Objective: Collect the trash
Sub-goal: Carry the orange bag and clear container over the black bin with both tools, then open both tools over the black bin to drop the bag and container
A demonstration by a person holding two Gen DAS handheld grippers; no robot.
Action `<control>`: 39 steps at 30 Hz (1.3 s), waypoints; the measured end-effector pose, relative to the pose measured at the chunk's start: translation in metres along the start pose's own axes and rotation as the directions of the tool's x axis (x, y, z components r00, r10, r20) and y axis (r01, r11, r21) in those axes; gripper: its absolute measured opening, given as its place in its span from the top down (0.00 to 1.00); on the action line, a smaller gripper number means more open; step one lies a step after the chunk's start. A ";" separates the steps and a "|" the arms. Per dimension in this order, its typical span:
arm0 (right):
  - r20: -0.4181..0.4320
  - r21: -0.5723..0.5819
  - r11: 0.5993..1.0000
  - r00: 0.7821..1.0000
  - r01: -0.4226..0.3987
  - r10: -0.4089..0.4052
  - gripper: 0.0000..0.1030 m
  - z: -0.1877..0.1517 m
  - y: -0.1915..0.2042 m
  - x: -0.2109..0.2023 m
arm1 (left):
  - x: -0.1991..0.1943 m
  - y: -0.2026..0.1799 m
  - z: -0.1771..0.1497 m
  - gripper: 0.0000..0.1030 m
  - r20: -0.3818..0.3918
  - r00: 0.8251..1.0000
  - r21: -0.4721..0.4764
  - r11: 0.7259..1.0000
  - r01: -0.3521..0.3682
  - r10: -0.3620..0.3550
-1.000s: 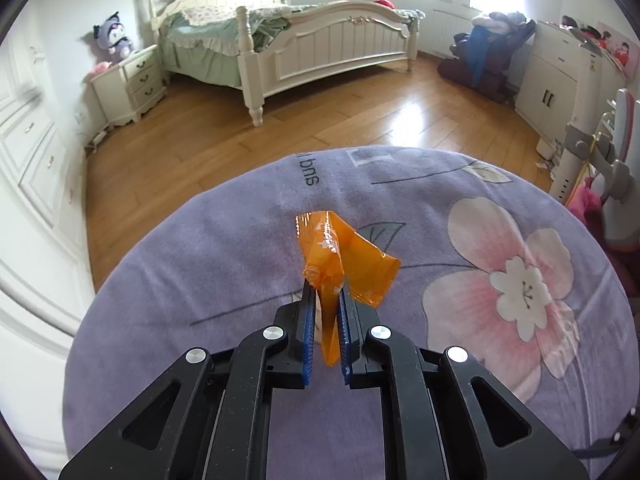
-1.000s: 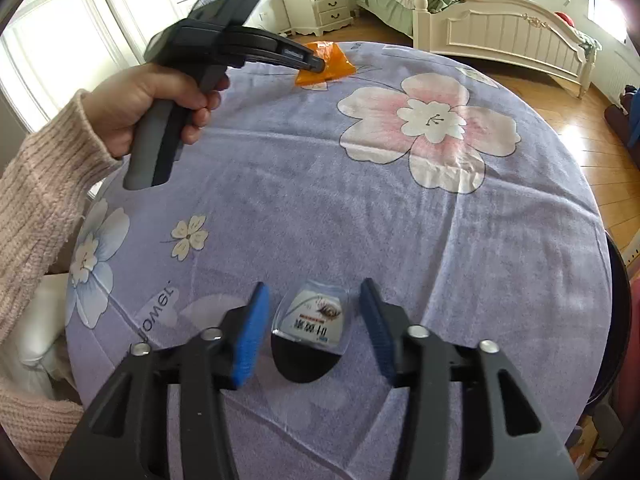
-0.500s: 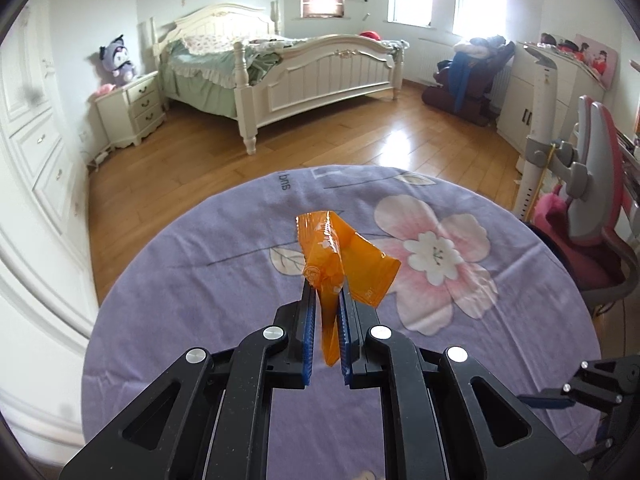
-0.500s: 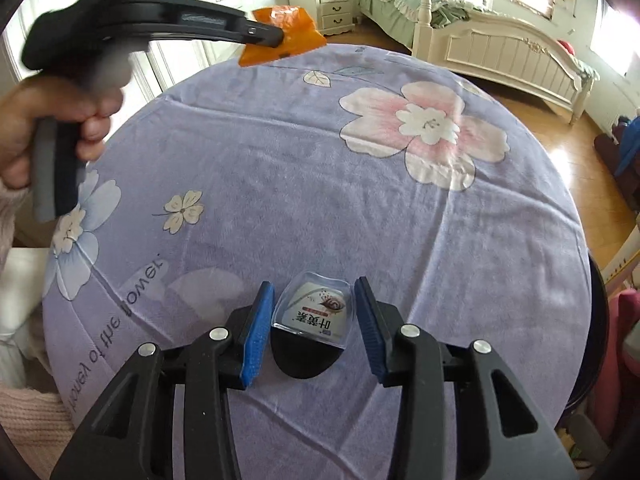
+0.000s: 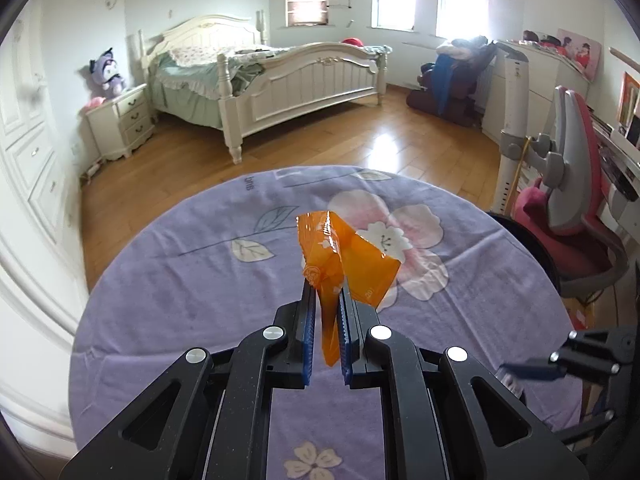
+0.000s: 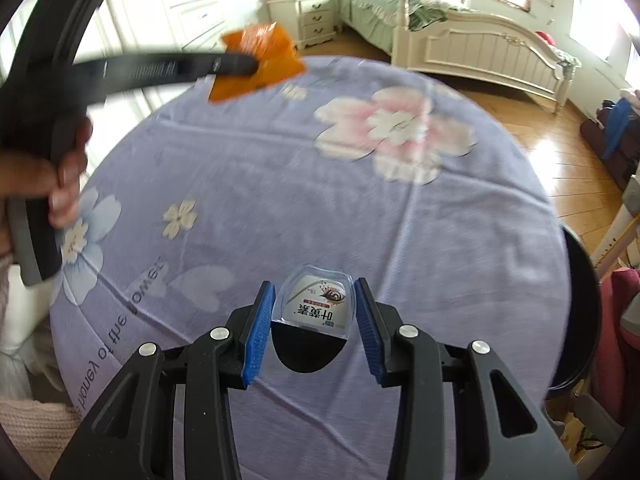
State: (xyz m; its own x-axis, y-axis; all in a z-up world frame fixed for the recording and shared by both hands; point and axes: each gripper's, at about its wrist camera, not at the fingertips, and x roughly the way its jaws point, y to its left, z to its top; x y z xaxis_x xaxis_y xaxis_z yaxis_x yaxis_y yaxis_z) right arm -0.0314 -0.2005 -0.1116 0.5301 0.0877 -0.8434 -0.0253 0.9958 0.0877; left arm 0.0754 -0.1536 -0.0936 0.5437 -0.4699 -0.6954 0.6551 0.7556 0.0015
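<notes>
My left gripper (image 5: 325,292) is shut on a crumpled orange wrapper (image 5: 340,264) and holds it in the air above the round table. The wrapper also shows in the right wrist view (image 6: 256,64), raised at the far left. My right gripper (image 6: 314,296) has its blue pads on both sides of a small clear plastic packet with a printed label (image 6: 316,306), lifted just above the purple cloth; its dark shadow lies beneath.
The round table wears a purple floral cloth (image 5: 200,280). A dark round bin rim (image 6: 584,304) stands at the table's right edge. A pink chair (image 5: 568,224), a white bed (image 5: 280,76) and wooden floor lie beyond.
My left gripper has risen and pulled back with the orange wrapper. My right gripper's jaws have closed in onto the clear packet and lifted it.
</notes>
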 end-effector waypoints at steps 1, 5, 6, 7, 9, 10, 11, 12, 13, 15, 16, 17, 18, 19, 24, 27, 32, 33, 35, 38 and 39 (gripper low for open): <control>0.006 0.008 1.000 1.000 0.004 -0.005 0.62 0.002 -0.005 -0.004 | 0.000 -0.005 0.001 0.89 0.003 1.000 0.011 1.000 -0.006 0.006; 0.041 0.043 0.998 0.998 0.041 -0.042 0.62 0.010 -0.031 -0.021 | 0.000 -0.023 0.008 0.89 0.019 1.000 0.039 0.999 -0.004 0.004; 0.050 0.057 0.997 0.998 0.046 -0.049 0.62 0.013 -0.040 -0.026 | 0.001 -0.030 0.010 0.89 0.022 1.000 0.047 0.999 0.003 -0.004; 0.056 0.063 0.997 0.997 0.055 -0.058 0.62 0.015 -0.046 -0.027 | 0.002 -0.034 0.014 0.89 0.022 1.000 0.052 0.999 0.010 -0.011; 0.072 0.080 0.993 0.993 0.084 -0.090 0.62 0.019 -0.064 -0.033 | 0.005 -0.049 0.019 0.89 0.027 1.000 0.076 0.997 0.012 -0.014; 0.077 0.092 0.991 0.992 0.092 -0.100 0.62 0.021 -0.073 -0.036 | 0.007 -0.055 0.022 0.89 0.025 0.999 0.083 0.996 0.023 -0.025; 0.082 0.106 0.988 0.990 0.109 -0.118 0.62 0.022 -0.085 -0.038 | 0.010 -0.062 0.025 0.89 0.022 0.999 0.092 0.995 0.033 -0.035; 0.085 0.123 0.985 0.987 0.122 -0.133 0.62 0.023 -0.096 -0.040 | 0.013 -0.069 0.028 0.89 0.022 0.999 0.103 0.994 0.039 -0.042; 0.086 0.141 0.981 0.986 0.132 -0.145 0.62 0.023 -0.108 -0.041 | 0.016 -0.074 0.030 0.89 0.020 0.999 0.110 0.993 0.047 -0.049; 0.083 0.166 0.973 0.981 0.159 -0.174 0.62 0.023 -0.129 -0.040 | 0.026 -0.089 0.037 0.89 0.012 0.997 0.125 0.990 0.071 -0.073; 0.080 0.181 0.969 0.979 0.171 -0.188 0.62 0.023 -0.140 -0.039 | 0.032 -0.098 0.041 0.89 0.006 0.996 0.134 0.987 0.084 -0.085; 0.073 0.199 0.963 0.977 0.183 -0.201 0.62 0.023 -0.153 -0.039 | 0.037 -0.105 0.043 0.89 0.001 0.996 0.139 0.986 0.093 -0.094; 0.070 0.212 0.957 0.974 0.196 -0.215 0.62 0.023 -0.164 -0.038 | 0.043 -0.113 0.046 0.89 -0.005 0.994 0.144 0.984 0.106 -0.107; 0.065 0.232 0.949 0.971 0.211 -0.232 0.62 0.022 -0.178 -0.037 | 0.051 -0.123 0.050 0.89 -0.014 0.992 0.149 0.981 0.124 -0.123; 0.048 0.305 0.917 0.957 0.259 -0.286 0.62 0.018 -0.230 -0.038 | 0.083 -0.163 0.067 0.89 -0.051 0.982 0.173 0.967 0.187 -0.181; 0.036 0.335 0.899 0.950 0.282 -0.311 0.62 0.015 -0.255 -0.037 | 0.101 -0.186 0.075 0.89 -0.071 0.975 0.189 0.957 0.219 -0.210; 0.018 0.378 0.875 0.943 0.301 -0.332 0.62 0.008 -0.287 -0.036 | 0.126 -0.222 0.082 0.89 -0.106 0.964 0.216 0.940 0.263 -0.245; 0.015 0.384 0.871 0.941 0.305 -0.337 0.62 0.007 -0.292 -0.036 | 0.129 -0.228 0.083 0.89 -0.112 0.962 0.221 0.937 0.270 -0.251; 0.010 0.398 0.863 0.940 0.310 -0.342 0.62 0.004 -0.302 -0.035 | 0.134 -0.235 0.083 0.89 -0.121 0.958 0.229 0.932 0.281 -0.259; 0.000 0.412 0.855 0.938 0.315 -0.346 0.62 0.000 -0.314 -0.031 | 0.141 -0.244 0.084 0.89 -0.135 0.954 0.238 0.925 0.294 -0.269; -0.001 0.415 0.854 0.938 0.315 -0.345 0.62 0.000 -0.317 -0.031 | 0.144 -0.246 0.085 0.89 -0.140 0.952 0.241 0.924 0.298 -0.271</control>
State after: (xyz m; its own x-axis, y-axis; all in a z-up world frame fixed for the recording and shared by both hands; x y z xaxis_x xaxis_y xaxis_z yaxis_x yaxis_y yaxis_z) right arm -0.0400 -0.5184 -0.1138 0.5051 -0.2615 -0.8225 0.4966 0.8675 0.0292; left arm 0.0364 -0.4460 -0.1332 0.2672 -0.5882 -0.7633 0.8935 0.4479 -0.0324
